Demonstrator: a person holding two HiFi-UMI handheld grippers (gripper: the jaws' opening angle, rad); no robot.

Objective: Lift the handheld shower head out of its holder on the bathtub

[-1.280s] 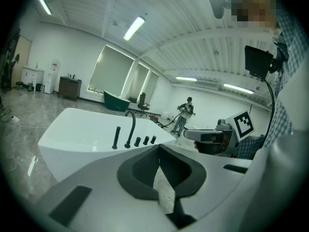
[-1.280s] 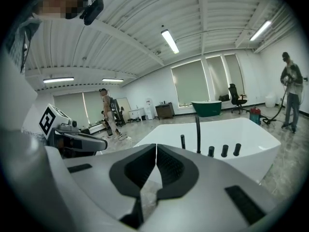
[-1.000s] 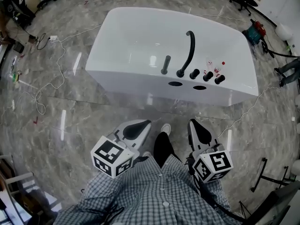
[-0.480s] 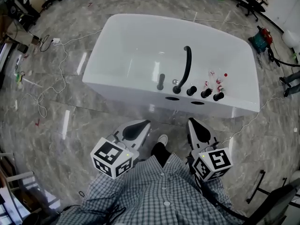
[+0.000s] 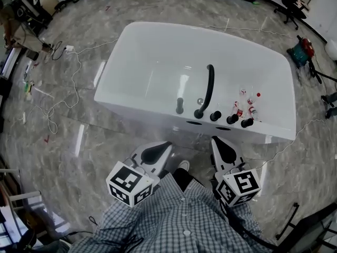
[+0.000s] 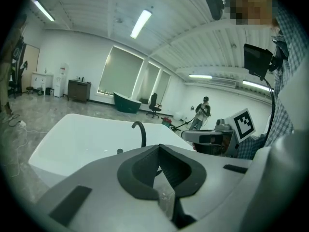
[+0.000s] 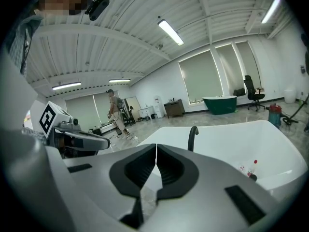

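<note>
White bathtub (image 5: 158, 57) bears the black shower head (image 5: 180, 105) upright on its rim; left hand-held gripper (image 5: 167, 144) and right hand-held gripper (image 5: 214, 139) are clenched, empty.

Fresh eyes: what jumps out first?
A big white bathtub fills the middle of the marble floor, with a black curved spout on its near rim and the handheld shower head upright just left of it. The left tongs and right tongs, both shut and empty, sit short of the tub.

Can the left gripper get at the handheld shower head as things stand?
Probably not yet: the left gripper hangs short of the bathtub with jaws shut, though nothing stands between it and the shower head.
</note>
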